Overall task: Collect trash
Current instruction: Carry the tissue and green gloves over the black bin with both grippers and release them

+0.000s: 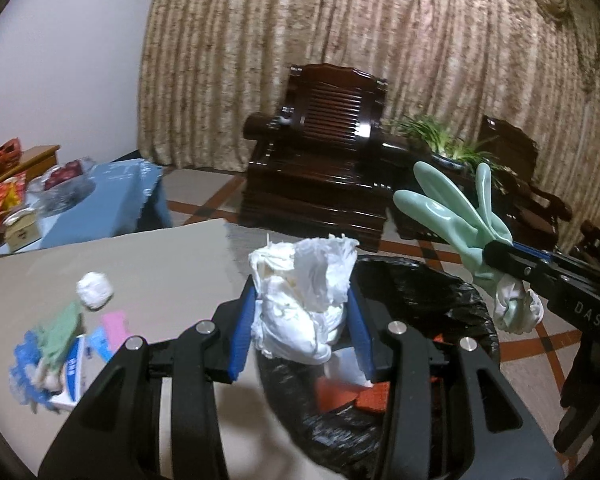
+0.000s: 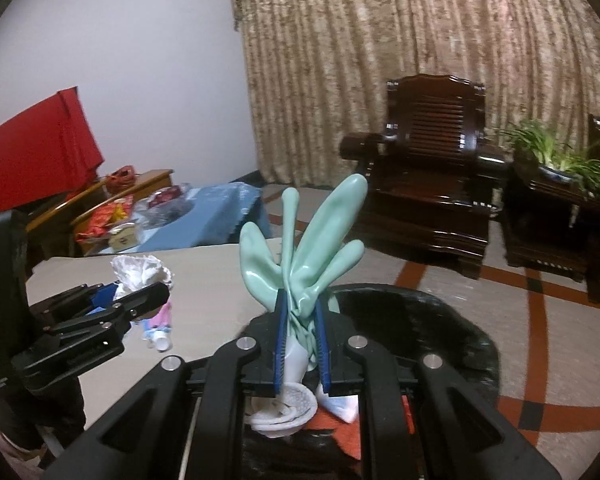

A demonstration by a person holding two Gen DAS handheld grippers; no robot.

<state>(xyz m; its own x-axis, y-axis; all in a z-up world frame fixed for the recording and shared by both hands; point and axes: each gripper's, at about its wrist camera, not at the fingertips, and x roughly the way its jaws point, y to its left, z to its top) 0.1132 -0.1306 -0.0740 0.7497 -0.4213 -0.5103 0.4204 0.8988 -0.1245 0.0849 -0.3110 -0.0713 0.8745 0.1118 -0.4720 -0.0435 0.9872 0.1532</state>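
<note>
My left gripper (image 1: 300, 300) is shut on a crumpled white tissue wad (image 1: 300, 296) and holds it over the near rim of the black-lined trash bin (image 1: 452, 292). My right gripper (image 2: 302, 316) is shut on a pale green rubber glove (image 2: 316, 240) above the same bin (image 2: 440, 320); it also shows in the left wrist view (image 1: 500, 256) with the glove (image 1: 448, 208). The bin holds red and white scraps (image 1: 340, 396). In the right wrist view the left gripper (image 2: 140, 292) shows with its tissue (image 2: 140, 270).
On the beige table (image 1: 160, 264) lie a white paper ball (image 1: 95, 291), a green and blue rag pile (image 1: 48, 344), pink and blue paper slips (image 1: 112, 328) and a small tube (image 2: 160, 324). A dark wooden armchair (image 1: 324, 152), a potted plant (image 1: 452, 144) and a blue-covered side table (image 1: 112, 196) stand behind.
</note>
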